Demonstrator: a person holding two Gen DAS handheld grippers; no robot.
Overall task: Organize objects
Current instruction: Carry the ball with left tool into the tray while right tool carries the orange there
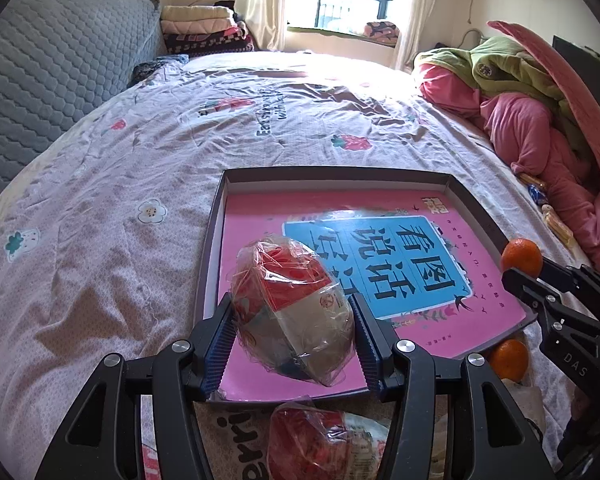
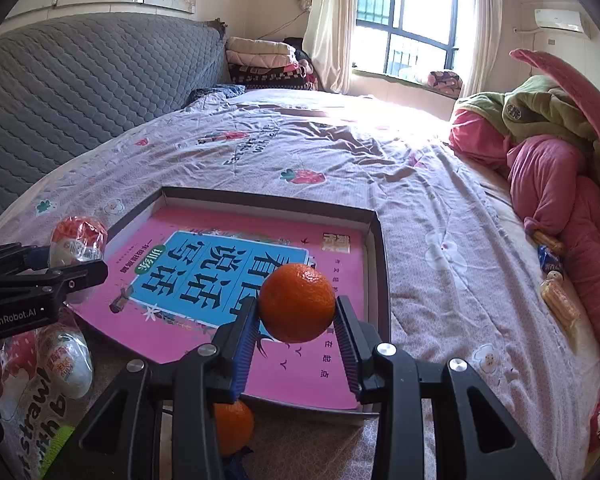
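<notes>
A shallow dark box (image 1: pixel 216 224) (image 2: pixel 382 248) lies on the bed with a pink book (image 1: pixel 380 256) (image 2: pixel 204 268) inside. My left gripper (image 1: pixel 294 334) is shut on a red-and-white snack in clear plastic wrap (image 1: pixel 292 304) (image 2: pixel 78 240), held over the box's near left part. My right gripper (image 2: pixel 296 322) (image 1: pixel 516 276) is shut on an orange (image 2: pixel 296 306) (image 1: pixel 522 256), held above the box's near right part. A second wrapped snack (image 1: pixel 324 440) (image 2: pixel 66 360) and a second orange (image 1: pixel 508 360) (image 2: pixel 232 426) lie on the bed in front of the box.
The bed (image 1: pixel 140 168) has a floral sheet. Pink and green bedding (image 1: pixel 532 128) (image 2: pixel 552 184) is piled at the right, with small wrapped snacks (image 2: pixel 556 280) beside it. A grey quilted headboard (image 1: pixel 48 76) stands at the left. Folded blankets (image 1: pixel 204 28) sit at the far corner.
</notes>
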